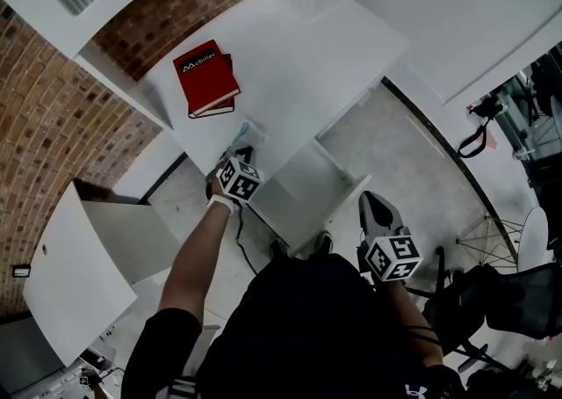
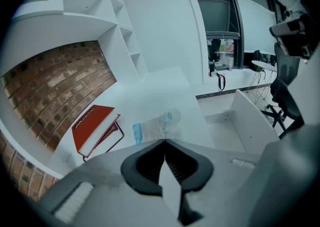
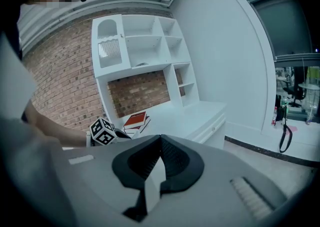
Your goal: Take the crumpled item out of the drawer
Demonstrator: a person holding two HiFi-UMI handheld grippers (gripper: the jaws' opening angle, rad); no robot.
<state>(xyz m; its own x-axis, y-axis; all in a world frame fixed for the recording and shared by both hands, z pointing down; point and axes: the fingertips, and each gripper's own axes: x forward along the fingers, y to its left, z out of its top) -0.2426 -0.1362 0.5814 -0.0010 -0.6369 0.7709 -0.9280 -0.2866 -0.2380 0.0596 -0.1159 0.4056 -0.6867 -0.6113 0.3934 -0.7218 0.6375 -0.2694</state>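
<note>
A crumpled clear plastic bottle (image 1: pixel 249 133) with a blue label lies low over the white desk (image 1: pixel 307 63), near its front edge. My left gripper (image 1: pixel 243 153) is shut, and the bottle's near end (image 2: pixel 156 126) sits pinched at its closed tips (image 2: pixel 164 141). The open white drawer (image 1: pixel 303 188) is just right of that gripper, below the desk edge; its inside (image 2: pixel 226 133) looks bare. My right gripper (image 1: pixel 376 206) hangs shut over the floor to the right of the drawer, with nothing in its jaws (image 3: pixel 161 136).
Two red books (image 1: pixel 207 78) are stacked on the desk behind the bottle. A brick wall and white shelves (image 3: pixel 142 46) back the desk. A white cabinet door (image 1: pixel 66 274) stands open at the left. A black chair (image 1: pixel 518 296) is at the right, and a dark cable (image 1: pixel 246 252) runs on the floor.
</note>
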